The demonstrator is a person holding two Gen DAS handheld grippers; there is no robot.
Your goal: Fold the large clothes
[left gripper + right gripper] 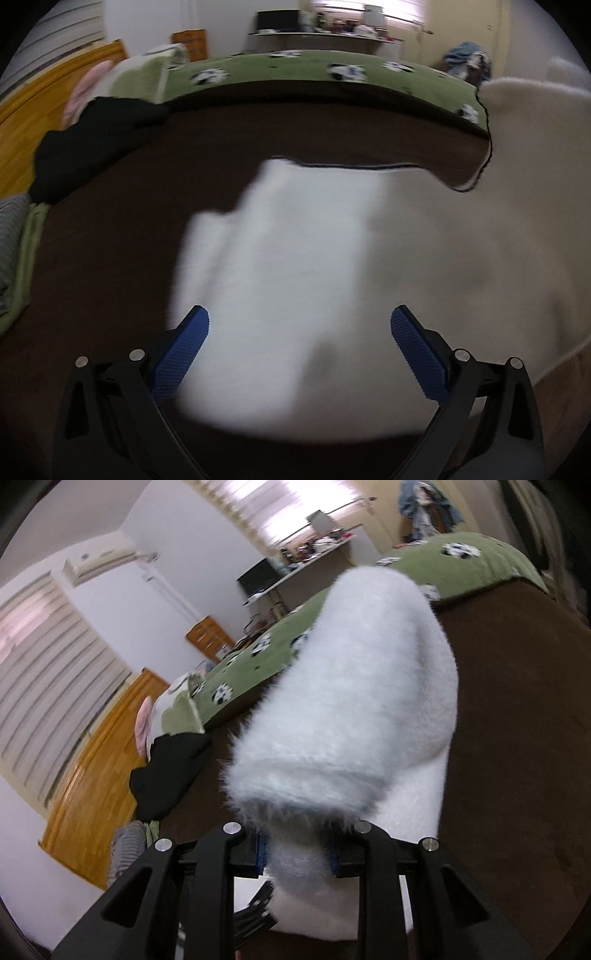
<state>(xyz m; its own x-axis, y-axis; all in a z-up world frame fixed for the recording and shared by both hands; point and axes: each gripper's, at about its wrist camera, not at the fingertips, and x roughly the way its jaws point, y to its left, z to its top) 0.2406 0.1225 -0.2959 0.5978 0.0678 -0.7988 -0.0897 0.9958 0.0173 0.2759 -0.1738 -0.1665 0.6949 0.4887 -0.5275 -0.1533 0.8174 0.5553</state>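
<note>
A large white fluffy garment lies spread on a dark brown bed cover. My left gripper is open above its near part, its blue fingers wide apart and holding nothing. In the right wrist view my right gripper is shut on a bunched fold of the white garment, which rises in front of the camera and hides the fingertips. The raised part also shows at the right of the left wrist view.
A black garment lies at the far left of the brown cover. Beyond it is a green blanket with panda prints, an orange wooden headboard, and a desk with clutter by the window.
</note>
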